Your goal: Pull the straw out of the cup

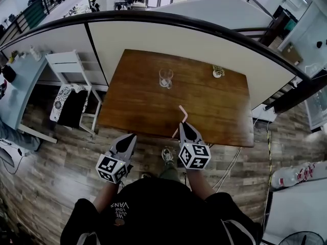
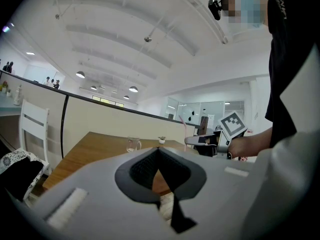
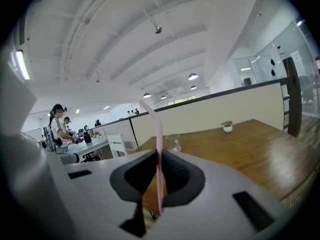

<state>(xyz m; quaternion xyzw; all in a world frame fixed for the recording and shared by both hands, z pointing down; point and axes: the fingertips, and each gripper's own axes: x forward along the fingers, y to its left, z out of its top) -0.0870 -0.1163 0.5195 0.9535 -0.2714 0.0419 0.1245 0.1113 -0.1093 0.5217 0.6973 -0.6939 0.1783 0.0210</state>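
A clear glass cup (image 1: 165, 78) stands empty on the brown wooden table (image 1: 214, 111), towards its far side. The pink straw (image 1: 181, 117) is out of the cup. My right gripper (image 1: 185, 125) is shut on it at the table's near edge. In the right gripper view the straw (image 3: 159, 149) runs upright between the jaws, with its bent tip leaning left, and the cup (image 3: 173, 142) is far behind it. My left gripper (image 1: 132, 137) hangs just off the near edge, shut and empty. From the left gripper (image 2: 158, 151) view the cup (image 2: 133, 144) and right gripper (image 2: 200, 140) are visible.
A small potted plant (image 1: 218, 72) sits at the table's far right. A white chair (image 1: 71, 80) with dark cloth stands left of the table. A curved partition wall (image 1: 204, 40) runs behind it. People sit at a desk (image 3: 60, 129) far off to the left.
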